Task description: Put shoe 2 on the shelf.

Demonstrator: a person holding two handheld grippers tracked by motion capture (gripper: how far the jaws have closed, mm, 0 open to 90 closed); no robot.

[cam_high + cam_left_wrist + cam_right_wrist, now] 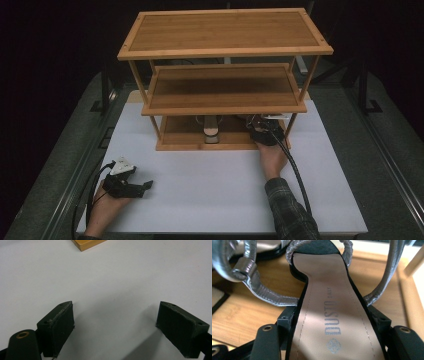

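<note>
A sandal (329, 302) with a tan insole, black sole and silver straps lies on the bottom board of a three-tier bamboo shelf (185, 142). My right gripper (333, 320) is shut on it, one jaw pressing each side of the sole. From the high view this gripper (260, 130) reaches under the middle board at the right end. A second silver sandal (212, 131) stands on the same board near its middle, also at the upper left of the right gripper view (259, 247). My left gripper (144, 187) rests on the white table at the front left, open and empty (115, 322).
The shelf's middle board (225, 90) and top board (225, 32) are bare. Its slim posts (292, 122) stand close to my right hand. A corner of the shelf base (87, 243) lies ahead of the left gripper. The white tabletop (210, 195) spreads between the hands.
</note>
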